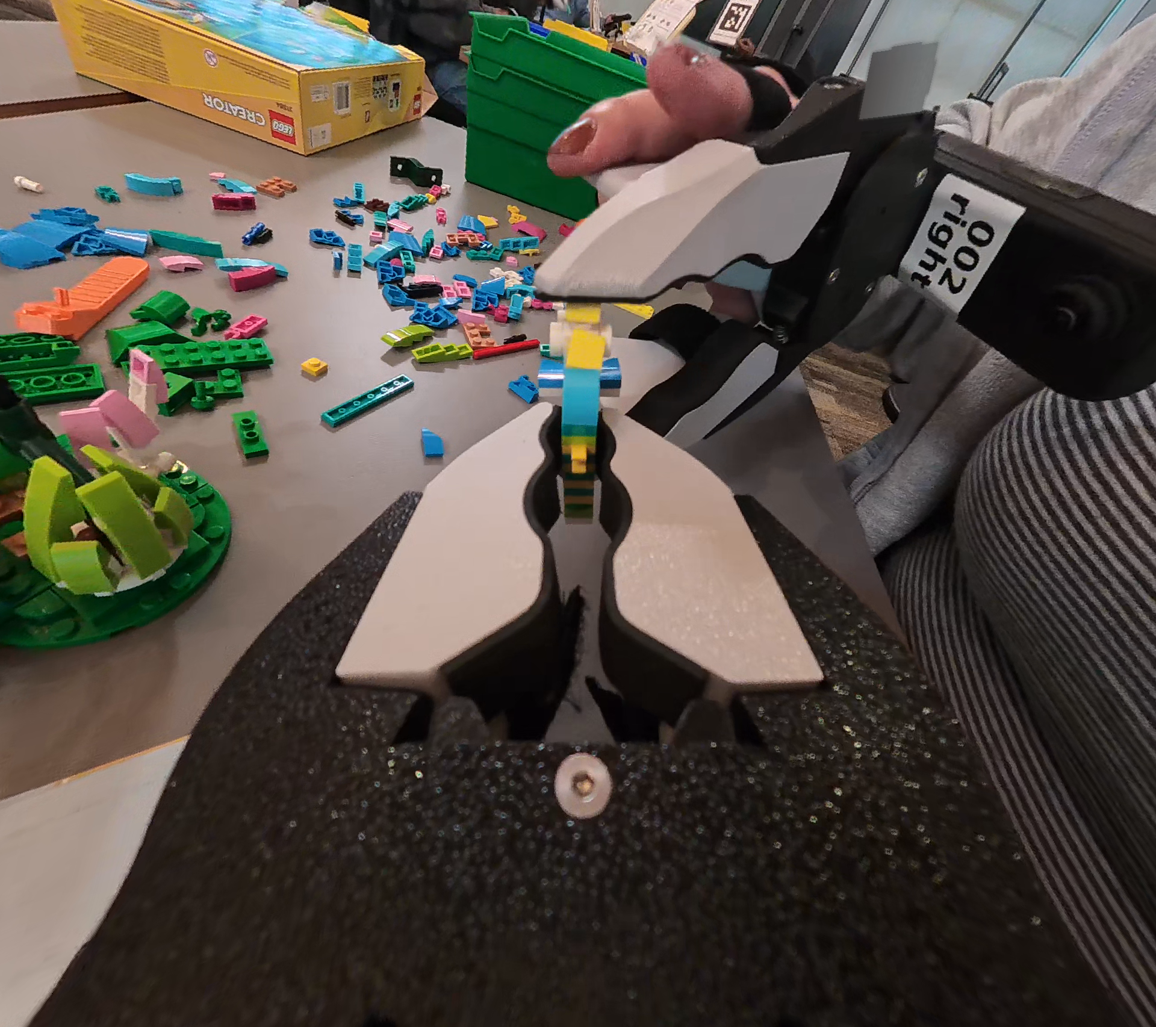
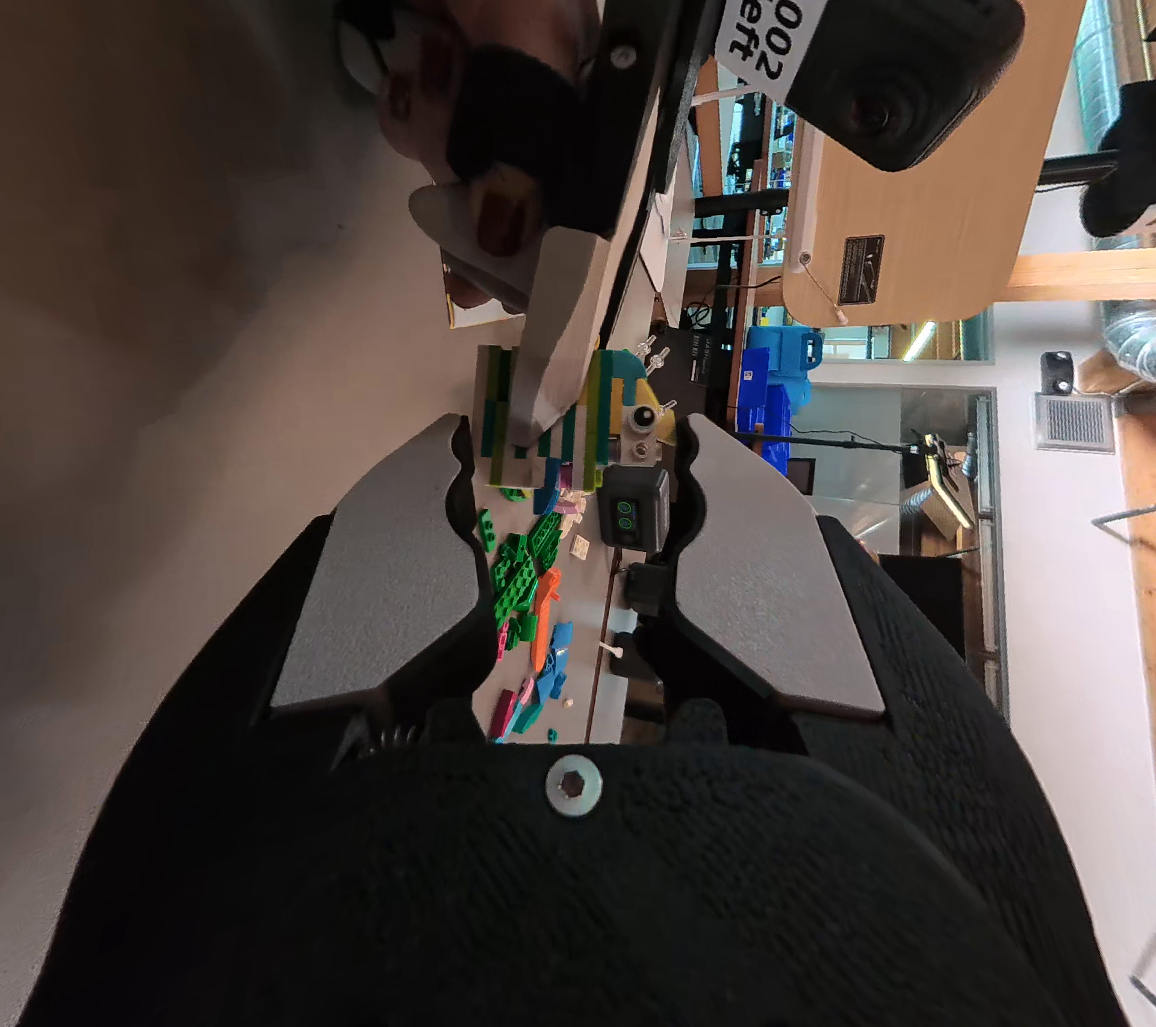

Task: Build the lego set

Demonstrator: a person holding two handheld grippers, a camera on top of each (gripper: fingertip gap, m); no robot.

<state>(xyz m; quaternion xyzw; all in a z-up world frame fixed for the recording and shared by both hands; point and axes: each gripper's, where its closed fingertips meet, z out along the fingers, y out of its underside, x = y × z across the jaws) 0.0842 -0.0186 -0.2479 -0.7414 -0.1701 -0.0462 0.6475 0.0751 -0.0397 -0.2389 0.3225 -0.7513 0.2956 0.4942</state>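
Flower [image 1: 106,521]: a green round base with lime petals, parked at the far left of the table [image 1: 325,496], out of the way.

Loose bricks [image 1: 400,271]: spread flat over the table so each one is easy to see and pick.

Box [image 1: 238,59]: the yellow one lies at the back, past the bricks.

Bin [image 1: 532,121]: green, at the back, just right of the box.

Left gripper [image 1: 578,434]: its two white fingers are pressed together on the bottom of the fish [image 1: 580,403] (a small striped model, lifted off the table). I think it holds the low end so the top stays free for work.

Fish: it stands upright in the air, its eye end pointing at the right gripper.

Right gripper [image 1: 557,296]: it comes from the right and lies on its side. Its fingers stand wide apart, one on each side of the fish's top. One finger touches the yellow top brick. The right wrist view shows nothing between them but the fish (so it looks ready to pinch or press there).
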